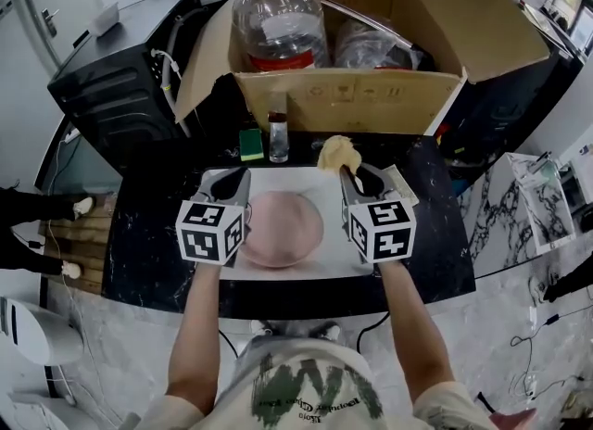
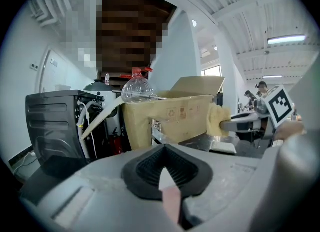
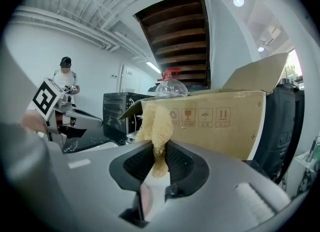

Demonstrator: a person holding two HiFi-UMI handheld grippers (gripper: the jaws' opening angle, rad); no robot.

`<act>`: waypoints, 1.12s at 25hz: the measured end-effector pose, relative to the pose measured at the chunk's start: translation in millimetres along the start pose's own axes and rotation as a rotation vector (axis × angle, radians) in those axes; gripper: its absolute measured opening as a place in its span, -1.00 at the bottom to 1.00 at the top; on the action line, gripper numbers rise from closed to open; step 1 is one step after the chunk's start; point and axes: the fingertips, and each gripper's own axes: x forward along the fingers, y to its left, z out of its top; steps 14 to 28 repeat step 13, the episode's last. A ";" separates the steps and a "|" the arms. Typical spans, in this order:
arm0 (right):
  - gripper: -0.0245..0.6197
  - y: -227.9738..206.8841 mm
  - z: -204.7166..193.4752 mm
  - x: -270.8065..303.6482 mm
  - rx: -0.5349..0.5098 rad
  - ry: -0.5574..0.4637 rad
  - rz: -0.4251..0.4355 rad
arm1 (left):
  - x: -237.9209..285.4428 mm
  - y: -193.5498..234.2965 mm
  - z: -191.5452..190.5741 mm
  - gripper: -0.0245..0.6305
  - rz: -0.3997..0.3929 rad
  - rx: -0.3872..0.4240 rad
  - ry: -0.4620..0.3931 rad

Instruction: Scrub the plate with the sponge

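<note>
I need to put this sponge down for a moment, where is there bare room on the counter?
Bare black counter lies left of the white mat and again right of it. The mat's near edge, in front of the pink plate, is a thin strip. Crowded: behind the mat, a green pad, small bottle and cardboard box.

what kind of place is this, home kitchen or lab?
Probably a lab or workshop, not a home kitchen: an exposed industrial ceiling with a strip light, a big cardboard box holding a jug by the dark counter, and another person standing in the background.
</note>
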 end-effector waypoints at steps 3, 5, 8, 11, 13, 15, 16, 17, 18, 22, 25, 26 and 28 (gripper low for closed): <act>-0.74 -0.5 0.8 -2.8 -0.005 -0.004 -0.004 | 0.2 -3.9 1.0 -0.91 -0.009 0.006 0.000; -0.74 -0.1 1.6 -3.6 -0.009 -0.007 -0.005 | 0.5 -4.5 1.0 -0.91 -0.011 0.007 0.001; -0.74 0.4 1.1 -4.4 -0.012 -0.009 -0.007 | 0.2 -4.8 1.0 -0.91 -0.009 0.009 0.001; -0.74 1.3 -0.7 -5.4 -0.014 -0.008 -0.008 | -0.8 -5.3 0.6 -0.91 -0.011 0.011 0.001; -0.74 2.3 -1.2 -6.1 -0.015 -0.007 -0.008 | -1.8 -5.3 0.1 -0.91 -0.012 0.012 0.001; -0.74 2.3 -1.2 -6.1 -0.015 -0.007 -0.008 | -1.8 -5.3 0.1 -0.91 -0.012 0.012 0.001; -0.74 2.3 -1.2 -6.1 -0.015 -0.007 -0.008 | -1.8 -5.3 0.1 -0.91 -0.012 0.012 0.001; -0.74 2.3 -1.2 -6.1 -0.015 -0.007 -0.008 | -1.8 -5.3 0.1 -0.91 -0.012 0.012 0.001; -0.74 2.3 -1.2 -6.1 -0.015 -0.007 -0.008 | -1.8 -5.3 0.1 -0.91 -0.012 0.012 0.001; -0.74 2.3 -1.2 -6.1 -0.015 -0.007 -0.008 | -1.8 -5.3 0.1 -0.91 -0.012 0.012 0.001; -0.74 2.3 -1.2 -6.1 -0.015 -0.007 -0.008 | -1.8 -5.3 0.1 -0.91 -0.012 0.012 0.001; -0.74 2.3 -1.2 -6.1 -0.015 -0.007 -0.008 | -1.8 -5.3 0.1 -0.91 -0.012 0.012 0.001; -0.74 2.3 -1.2 -6.1 -0.015 -0.007 -0.008 | -1.8 -5.3 0.1 -0.91 -0.012 0.012 0.001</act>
